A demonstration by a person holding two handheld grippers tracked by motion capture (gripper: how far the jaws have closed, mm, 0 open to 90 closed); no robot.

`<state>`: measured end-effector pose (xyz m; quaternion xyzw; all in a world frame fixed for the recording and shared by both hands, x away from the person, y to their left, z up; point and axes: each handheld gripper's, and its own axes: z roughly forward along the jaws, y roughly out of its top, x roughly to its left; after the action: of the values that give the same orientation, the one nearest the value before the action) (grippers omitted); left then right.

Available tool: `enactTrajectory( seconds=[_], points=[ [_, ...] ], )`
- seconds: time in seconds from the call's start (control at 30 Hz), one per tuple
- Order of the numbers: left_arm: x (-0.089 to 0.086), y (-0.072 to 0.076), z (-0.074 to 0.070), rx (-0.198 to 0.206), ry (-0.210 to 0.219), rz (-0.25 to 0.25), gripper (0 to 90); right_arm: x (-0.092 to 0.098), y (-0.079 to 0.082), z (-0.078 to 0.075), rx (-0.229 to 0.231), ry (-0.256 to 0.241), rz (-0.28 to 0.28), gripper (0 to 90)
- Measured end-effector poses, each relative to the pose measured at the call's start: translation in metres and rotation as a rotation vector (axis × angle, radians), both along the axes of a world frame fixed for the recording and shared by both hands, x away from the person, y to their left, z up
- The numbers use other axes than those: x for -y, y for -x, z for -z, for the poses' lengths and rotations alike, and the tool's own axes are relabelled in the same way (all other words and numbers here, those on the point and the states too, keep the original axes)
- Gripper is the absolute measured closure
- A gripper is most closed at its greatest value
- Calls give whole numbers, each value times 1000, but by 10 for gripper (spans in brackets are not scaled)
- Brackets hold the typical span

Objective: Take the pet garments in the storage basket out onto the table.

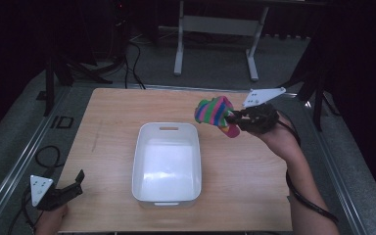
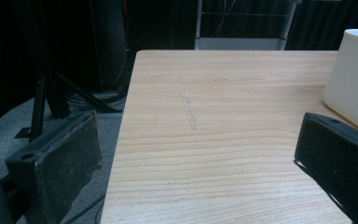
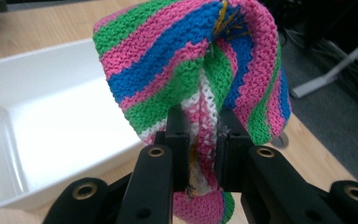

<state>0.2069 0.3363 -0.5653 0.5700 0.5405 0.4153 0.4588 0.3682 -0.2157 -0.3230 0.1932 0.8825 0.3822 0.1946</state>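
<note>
A knitted cloth striped in pink, green and blue hangs in the air just past the white bin's far right corner. My right gripper is shut on it; in the right gripper view the two black jaws pinch a fold of the cloth, which bunches above them. The white plastic bin stands empty at the table's centre, also seen as the bin below the cloth. My left gripper rests near the table's front left corner, jaws wide apart over bare wood, the gripper holding nothing.
The wooden table has a faint scratch mark left of the bin. Beyond the far edge stand a white desk frame, black stands and cables on grey floor. Metal rails run along both table sides.
</note>
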Motion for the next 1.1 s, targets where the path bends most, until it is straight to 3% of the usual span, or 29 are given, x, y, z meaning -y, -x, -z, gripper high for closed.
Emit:
enactTrajectory(
  seconds=[0.3,0.4,0.43,0.47,0.5,0.53,0.6,0.67,0.7,0.73,0.87,1.1],
  points=[
    [0,0,0,1,0,1,9,30,-6,37,-45,7,92,778],
    [0,0,0,3,-2,-1,9,37,-9,56,-65,3,110,778],
    [0,0,0,2,-3,0,9,41,-10,71,-78,-11,117,777],
    [1,0,0,3,-2,0,9,41,-10,71,-78,-11,117,777],
    [0,0,0,3,-2,-1,9,43,-11,87,-93,-13,131,777],
    [0,0,0,3,-2,0,9,43,-11,87,-93,-13,131,777],
    [0,0,0,2,-1,-1,9,44,-12,103,-102,13,156,777],
    [1,0,0,1,-3,-1,9,44,-15,119,-127,29,177,777],
    [1,0,0,1,-3,0,9,45,-18,134,-156,39,195,778],
    [0,0,0,0,-3,0,9,45,-18,134,-156,39,195,778],
    [0,0,0,1,-2,1,9,42,-26,167,-222,82,222,776],
    [0,0,0,1,-1,1,9,34,-33,193,-275,99,229,774]
  ],
)
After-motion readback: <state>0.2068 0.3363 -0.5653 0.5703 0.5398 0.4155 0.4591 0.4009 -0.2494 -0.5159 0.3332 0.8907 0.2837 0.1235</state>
